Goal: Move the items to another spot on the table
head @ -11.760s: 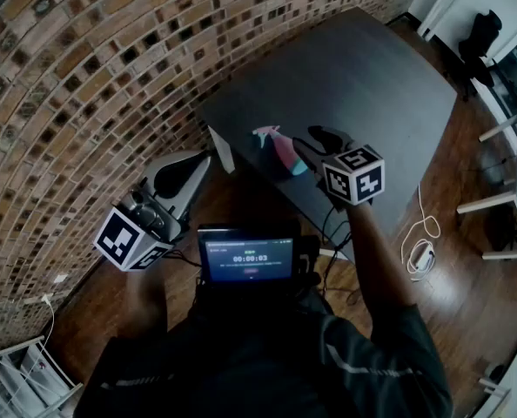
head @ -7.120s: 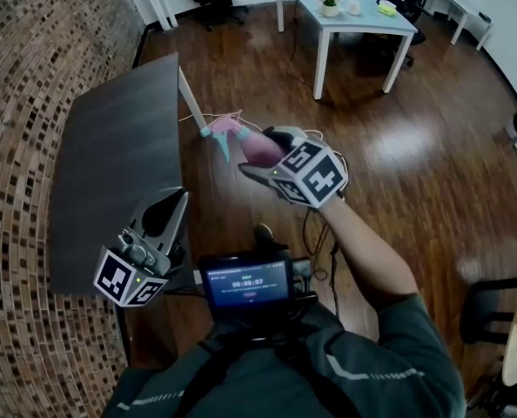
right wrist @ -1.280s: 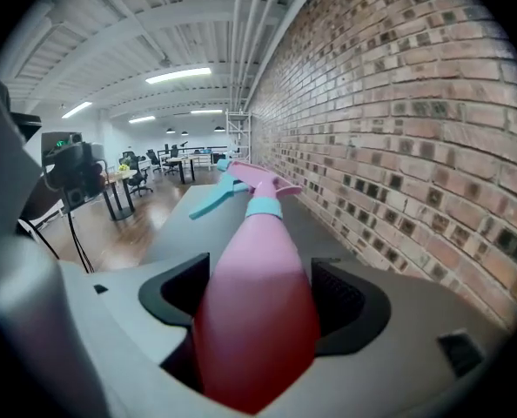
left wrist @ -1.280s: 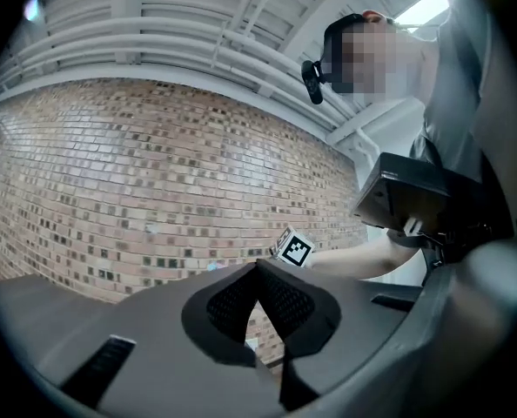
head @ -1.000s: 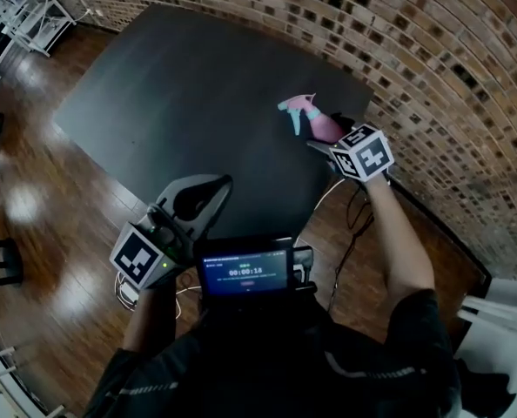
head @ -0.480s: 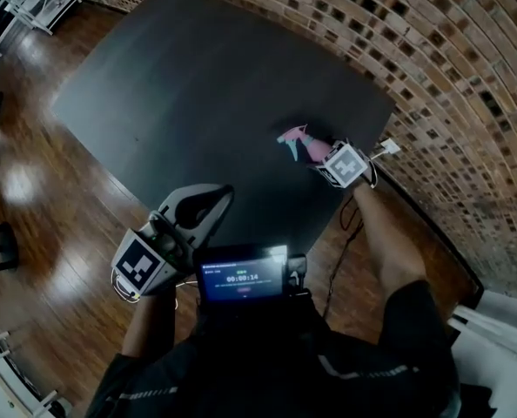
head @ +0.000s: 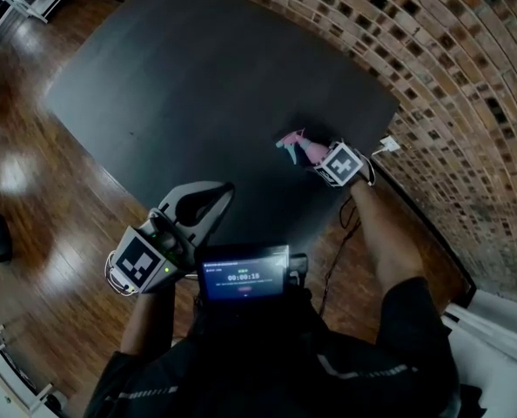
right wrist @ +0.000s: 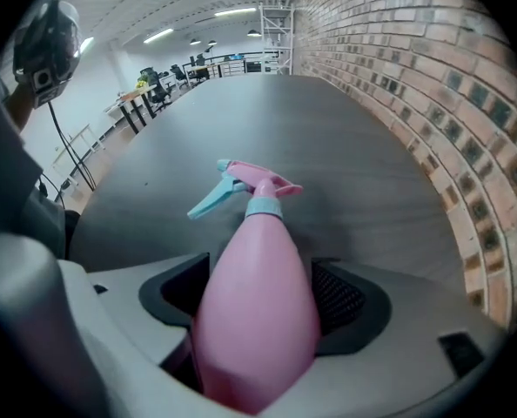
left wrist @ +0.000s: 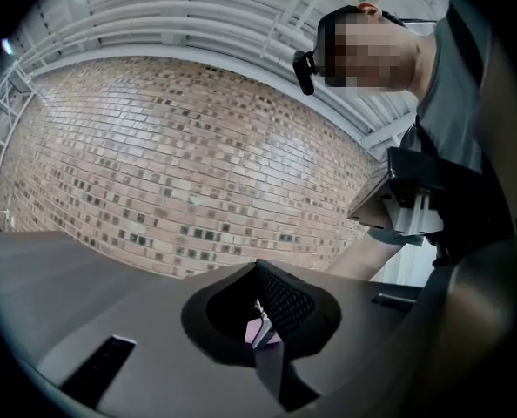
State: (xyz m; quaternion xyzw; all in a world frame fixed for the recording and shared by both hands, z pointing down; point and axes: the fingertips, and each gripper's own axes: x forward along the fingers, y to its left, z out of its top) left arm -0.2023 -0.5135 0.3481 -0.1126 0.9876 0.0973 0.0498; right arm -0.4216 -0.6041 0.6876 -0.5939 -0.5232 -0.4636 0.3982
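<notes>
The left gripper [head: 215, 194] hangs off the desk's near edge, well apart from the task's thing. In the left gripper view [left wrist: 260, 342] its fingers are closed together on nothing, so it looks to have no part in the coming move. To its right, over the dark desk [head: 198, 85] near the edge that runs along the brick wall [head: 467, 94], is the pink spray bottle [head: 304, 149]. The right gripper [head: 325, 158] has hold of it. In the right gripper view the fingers [right wrist: 332, 299] stand wide and clamp the fat lower body of the spray bottle [right wrist: 254, 303] from both sides. What matters for the set-down is the bottle's long axis. It runs straight out along the fingers' own line, with the sprayer head and teal trigger leading away from the hand and the base tucked back between the fingers. Judged from this, the head would meet the desk first. Standing the bottle upright would call for a turn of the wrist, otherwise it ends up on its side. Whether it already touches the desk cannot be told.
</notes>
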